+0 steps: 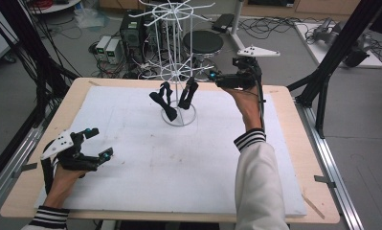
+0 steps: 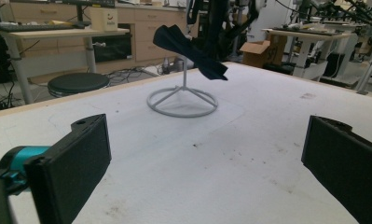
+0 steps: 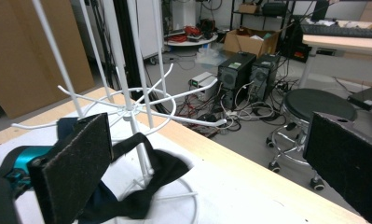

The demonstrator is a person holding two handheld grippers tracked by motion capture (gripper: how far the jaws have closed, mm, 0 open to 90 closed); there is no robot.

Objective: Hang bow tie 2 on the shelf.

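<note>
A white wire rack (image 1: 178, 57) stands on a round base (image 1: 179, 116) at the back middle of the white mat. Two dark cloth pieces hang from its lower hooks, one to the left (image 1: 162, 100) and one to the right (image 1: 188, 93). My right gripper (image 1: 212, 75) is raised beside the rack's right side, open and holding nothing; its view looks past the rack's arms (image 3: 141, 109) at a dark cloth (image 3: 141, 186) below. My left gripper (image 1: 98, 142) rests open near the mat's front left, pointing toward the rack's base (image 2: 182, 101) and a hanging cloth (image 2: 190, 50).
The white mat (image 1: 145, 158) covers a wooden table (image 1: 294, 129). Behind the table stand a black stool (image 1: 203, 42), computer towers (image 1: 132, 31) and floor cables. Black frame posts (image 1: 339, 43) rise at the right.
</note>
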